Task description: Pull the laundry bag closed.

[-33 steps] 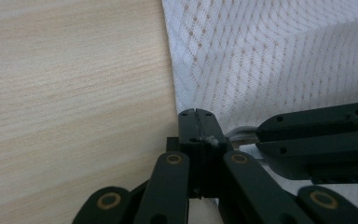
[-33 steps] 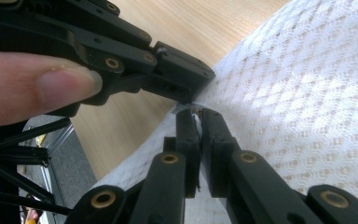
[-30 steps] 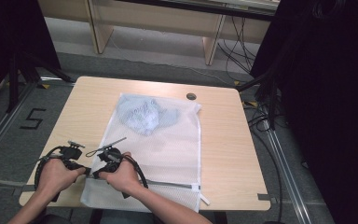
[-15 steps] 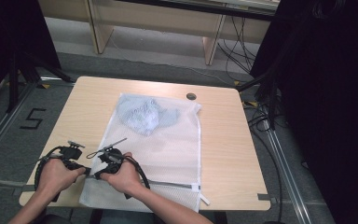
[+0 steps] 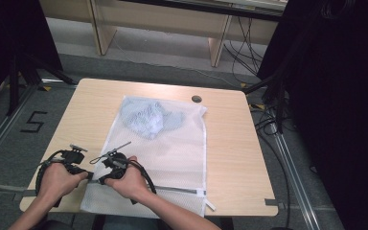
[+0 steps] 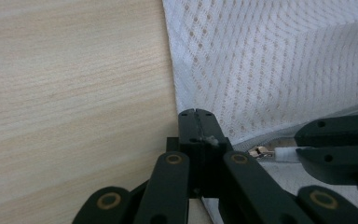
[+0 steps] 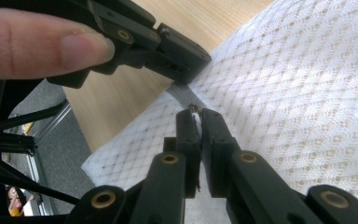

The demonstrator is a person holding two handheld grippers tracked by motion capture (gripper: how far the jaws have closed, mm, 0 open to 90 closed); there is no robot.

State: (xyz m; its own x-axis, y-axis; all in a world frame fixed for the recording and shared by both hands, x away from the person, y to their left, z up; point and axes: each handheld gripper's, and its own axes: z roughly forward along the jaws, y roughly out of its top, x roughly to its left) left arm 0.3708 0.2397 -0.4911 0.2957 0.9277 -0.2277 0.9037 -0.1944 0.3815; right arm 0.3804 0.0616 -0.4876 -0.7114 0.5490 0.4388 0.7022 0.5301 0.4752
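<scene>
At the mesh bag's (image 5: 165,158) near left corner nothing has shifted. Left gripper (image 6: 198,122) stays clamped on the bag's edge, and right gripper (image 7: 196,120) pinches the zipper pull (image 6: 279,152), so the zip hasn't started moving.

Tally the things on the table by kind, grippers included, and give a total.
White mesh laundry bag: 1
Pale blue garment inside the bag: 1
Handheld grippers, left gripper and right gripper: 2
Total: 4

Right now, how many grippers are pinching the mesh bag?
2. The left gripper is shut on the mesh bag at its near-left edge; the right gripper is shut on the zipper pull just beside it.
</scene>
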